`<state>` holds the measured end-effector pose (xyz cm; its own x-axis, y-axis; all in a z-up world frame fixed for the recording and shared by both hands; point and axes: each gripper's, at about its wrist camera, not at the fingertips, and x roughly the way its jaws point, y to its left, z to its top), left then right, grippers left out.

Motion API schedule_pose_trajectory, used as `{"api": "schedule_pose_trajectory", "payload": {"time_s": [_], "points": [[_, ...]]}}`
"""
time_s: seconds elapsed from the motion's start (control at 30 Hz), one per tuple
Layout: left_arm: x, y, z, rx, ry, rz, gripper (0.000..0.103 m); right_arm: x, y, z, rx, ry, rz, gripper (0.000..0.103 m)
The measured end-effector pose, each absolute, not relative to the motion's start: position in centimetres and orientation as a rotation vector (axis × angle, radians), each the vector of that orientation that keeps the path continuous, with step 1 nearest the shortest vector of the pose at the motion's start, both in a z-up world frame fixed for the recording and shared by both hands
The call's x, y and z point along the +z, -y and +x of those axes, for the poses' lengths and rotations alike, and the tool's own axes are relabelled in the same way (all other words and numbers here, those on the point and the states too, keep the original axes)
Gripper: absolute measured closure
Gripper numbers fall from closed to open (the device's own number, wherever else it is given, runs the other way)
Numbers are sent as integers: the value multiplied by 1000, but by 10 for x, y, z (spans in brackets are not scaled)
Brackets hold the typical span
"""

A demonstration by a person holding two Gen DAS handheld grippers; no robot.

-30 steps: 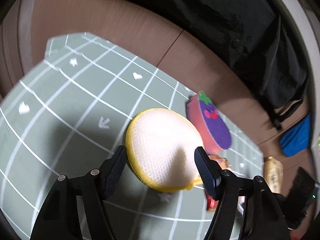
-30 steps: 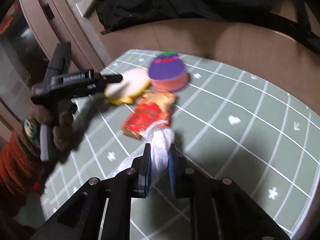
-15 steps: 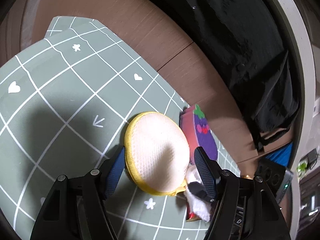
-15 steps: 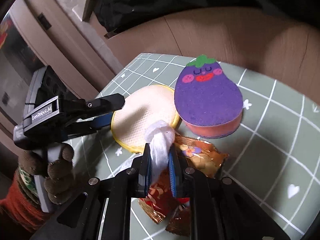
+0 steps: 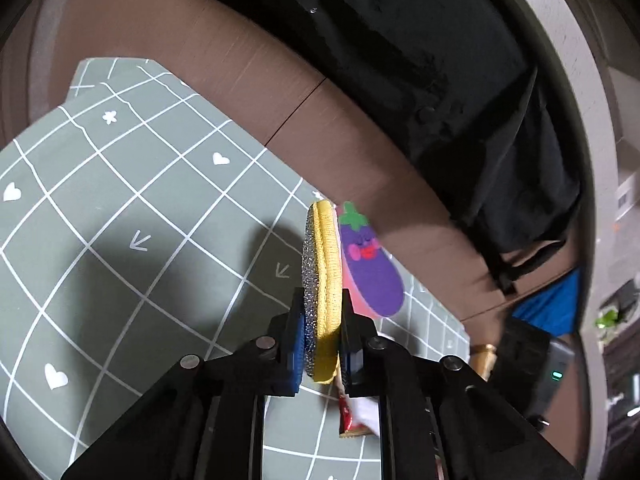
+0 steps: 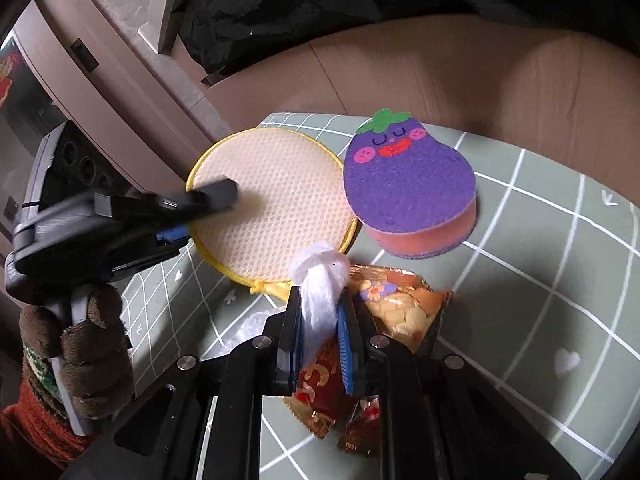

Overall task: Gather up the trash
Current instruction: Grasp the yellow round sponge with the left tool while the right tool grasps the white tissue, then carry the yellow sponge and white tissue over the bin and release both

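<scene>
White and fluffy, a wad of tissue (image 6: pixel 320 284) is pinched between the blue-padded fingers of the right tongs (image 6: pixel 319 322), its knotted top poking out above them. Just beneath lies a crinkled foil snack wrapper (image 6: pixel 404 312), gold and red, on the sage-green table mat (image 6: pixel 540 280) with its white grid and small hearts. The left tongs (image 5: pixel 320 334) are clamped on a round scrubbing pad (image 5: pixel 322 280), yellow-rimmed, pale honeycomb mesh on one face and glittery silver on the other. Beyond it sits a thick eggplant-shaped sponge (image 6: pixel 408 184), purple felt over pink foam, with a smiling face. Farther back, brown wooden table (image 6: pixel 460 76) and black fabric (image 6: pixel 320 4).
</scene>
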<state>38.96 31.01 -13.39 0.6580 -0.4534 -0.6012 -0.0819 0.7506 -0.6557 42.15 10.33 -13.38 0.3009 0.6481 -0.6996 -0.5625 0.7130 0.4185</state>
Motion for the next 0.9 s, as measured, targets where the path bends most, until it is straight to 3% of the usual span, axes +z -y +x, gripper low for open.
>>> {"api": "schedule_pose_trajectory", "payload": {"time_s": [0.27,0.57,0.9], "points": [[-77,-268,352,-109,-697,-453,89,-85,-70,385,738,-840,5,88],[1,-170,290,-63,-468,-147,89,-17,14,339,640,-666,-8,88],[24,-47,262,-247,-417,-90,89,23,147,293,433,-535,40,88]]}}
